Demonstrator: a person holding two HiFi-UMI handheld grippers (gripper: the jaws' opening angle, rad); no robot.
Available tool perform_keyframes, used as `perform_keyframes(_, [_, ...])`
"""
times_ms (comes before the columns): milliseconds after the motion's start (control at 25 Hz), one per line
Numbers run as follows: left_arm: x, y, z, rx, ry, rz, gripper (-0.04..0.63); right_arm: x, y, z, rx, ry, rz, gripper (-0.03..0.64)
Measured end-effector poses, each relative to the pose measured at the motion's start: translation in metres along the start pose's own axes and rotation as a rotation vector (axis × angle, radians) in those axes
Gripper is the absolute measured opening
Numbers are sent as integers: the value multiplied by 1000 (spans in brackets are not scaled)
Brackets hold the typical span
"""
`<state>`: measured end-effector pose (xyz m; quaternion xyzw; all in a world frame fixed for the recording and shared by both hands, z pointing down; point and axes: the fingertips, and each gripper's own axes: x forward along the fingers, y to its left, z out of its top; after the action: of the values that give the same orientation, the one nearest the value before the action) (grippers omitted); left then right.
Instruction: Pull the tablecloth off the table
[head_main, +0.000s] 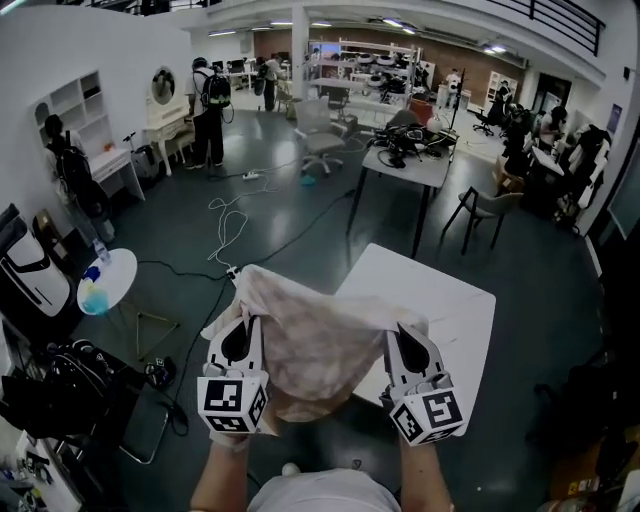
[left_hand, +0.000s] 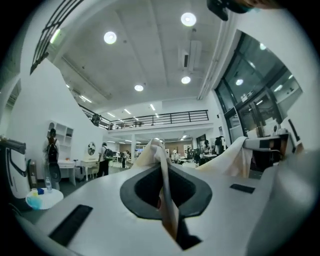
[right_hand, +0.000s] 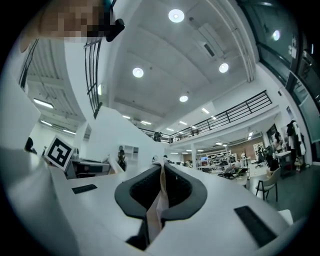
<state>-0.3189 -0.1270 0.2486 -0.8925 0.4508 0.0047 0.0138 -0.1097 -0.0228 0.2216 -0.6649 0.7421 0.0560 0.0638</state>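
At white table (head_main: 455, 300), left tool (head_main: 243, 325) and right tool (head_main: 402, 335) pinch tablecloth (head_main: 315, 335) stretched between them.

The cloth (head_main: 310, 335), pale mottled beige, hangs bunched and sagging between the left gripper (head_main: 244, 322) and the right gripper (head_main: 408, 338), an edge pinched in each one's closed jaws. The white square table (head_main: 445, 300) stands just beyond the right gripper, its top uncovered.

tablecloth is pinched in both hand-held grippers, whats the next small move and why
Probably draw both back toward the body: the left hand-held gripper and right hand-held gripper are each shut on the tablecloth, the table is mostly bare, but the cloth seems to overlap its near edge.
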Motion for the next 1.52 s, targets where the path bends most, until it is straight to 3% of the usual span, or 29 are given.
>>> perform_keyframes(440, [38, -83, -10, -3, 25, -237, 14, -72, -70, 22, -58, -30, -261, 29])
perform_keyframes(840, [47, -134, -10, -1, 34, -360, 14, -106, -97, 27, -159, 31, -391, 28])
perform_keyframes(1160, [43, -135, -12, 5, 36, -362, 14, -121, -107, 23, -130, 25, -443, 28])
perform_keyframes(1520, [40, -127, -17, 0, 49, -320, 14, -121, -107, 16, -115, 32, -436, 28])
